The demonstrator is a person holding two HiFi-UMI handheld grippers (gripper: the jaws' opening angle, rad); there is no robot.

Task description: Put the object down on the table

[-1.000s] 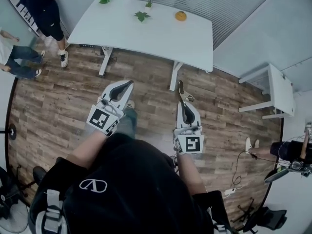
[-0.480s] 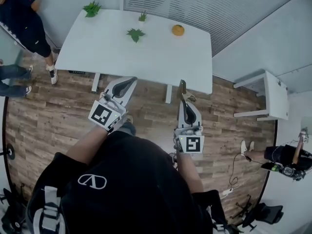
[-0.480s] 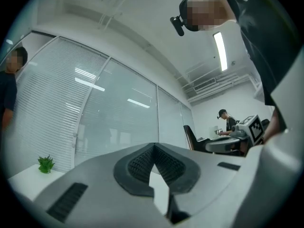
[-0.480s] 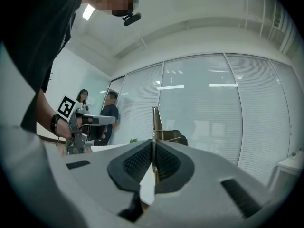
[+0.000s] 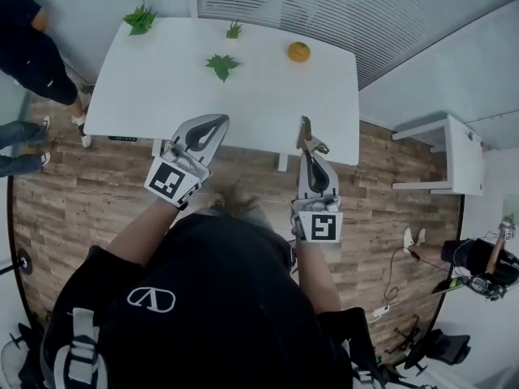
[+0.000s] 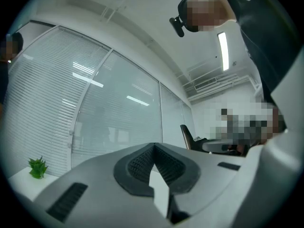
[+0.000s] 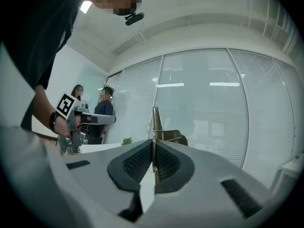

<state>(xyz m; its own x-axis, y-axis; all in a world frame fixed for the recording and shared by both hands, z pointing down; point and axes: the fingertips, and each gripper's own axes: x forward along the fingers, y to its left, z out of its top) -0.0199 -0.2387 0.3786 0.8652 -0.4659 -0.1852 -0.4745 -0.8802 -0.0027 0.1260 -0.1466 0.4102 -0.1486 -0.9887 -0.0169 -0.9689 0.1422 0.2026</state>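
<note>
My right gripper [image 5: 306, 149] [image 7: 153, 145] is shut on a thin brass-coloured object [image 5: 304, 130] [image 7: 155, 119] that sticks up past its tips, with a darker part [image 7: 172, 137] branching off to the right. It hangs over the near edge of the white table [image 5: 154, 96]. My left gripper [image 5: 216, 123] [image 6: 153, 148] is shut with nothing in it, also at the near edge. It shows in the right gripper view too, at the left.
On the table lie an orange [image 5: 298, 52] and three small green plants [image 5: 221, 65] [image 5: 140, 18] [image 5: 233, 30]. A small white side table [image 5: 454, 156] stands at the right. People stand at the left [image 5: 32, 39], and another is at the lower right [image 5: 478, 258].
The person has stepped towards the table, so it now lies closer under both grippers. The right gripper still holds the thin object; the left stays shut.
</note>
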